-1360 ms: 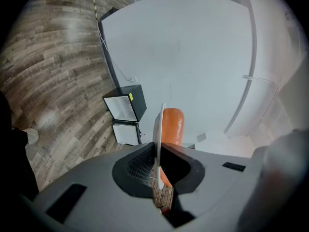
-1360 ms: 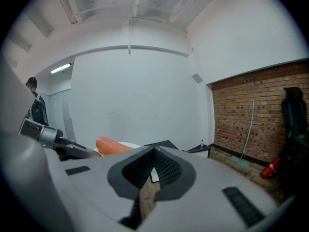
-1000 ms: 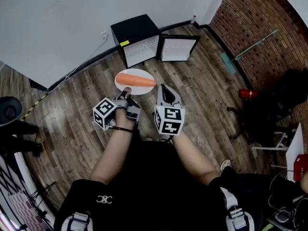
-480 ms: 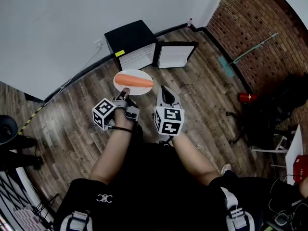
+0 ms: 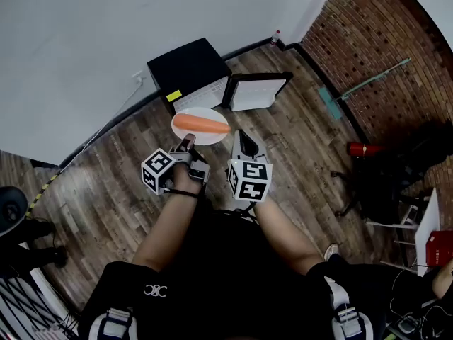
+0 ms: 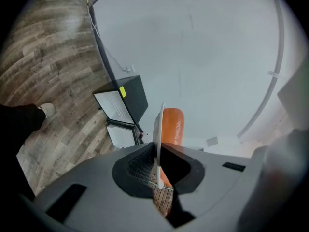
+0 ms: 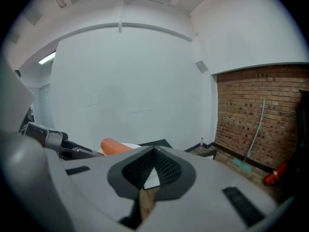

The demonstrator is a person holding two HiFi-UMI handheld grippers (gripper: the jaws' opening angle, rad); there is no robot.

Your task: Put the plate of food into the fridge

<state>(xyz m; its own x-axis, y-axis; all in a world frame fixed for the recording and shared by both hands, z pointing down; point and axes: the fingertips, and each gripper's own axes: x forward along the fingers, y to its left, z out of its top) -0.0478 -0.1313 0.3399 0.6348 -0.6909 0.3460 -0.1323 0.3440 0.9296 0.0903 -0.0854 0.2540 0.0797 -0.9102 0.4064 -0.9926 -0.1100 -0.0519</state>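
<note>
A white plate [image 5: 212, 134] with a carrot [image 5: 202, 125] on it hangs above the wooden floor, just in front of a small black fridge [image 5: 185, 68]. The fridge door [image 5: 256, 93] is swung open to the right. My left gripper [image 5: 187, 142] is shut on the plate's near rim. In the left gripper view the plate [image 6: 158, 134] stands edge-on between the pads, with the carrot [image 6: 172, 125] behind it. My right gripper [image 5: 241, 134] is beside the plate on the right, shut with nothing between its pads [image 7: 145, 166].
A red extinguisher-like object [image 5: 361, 148] and a broom [image 5: 357, 83] lie by the brick wall at right. A black chair base [image 5: 368, 190] stands at the right. A cable [image 5: 106, 122] runs along the white wall left of the fridge.
The fridge and its open door have shifted in the head view as the camera moved. The plate stays in my left gripper, and both grippers keep their pose.
</note>
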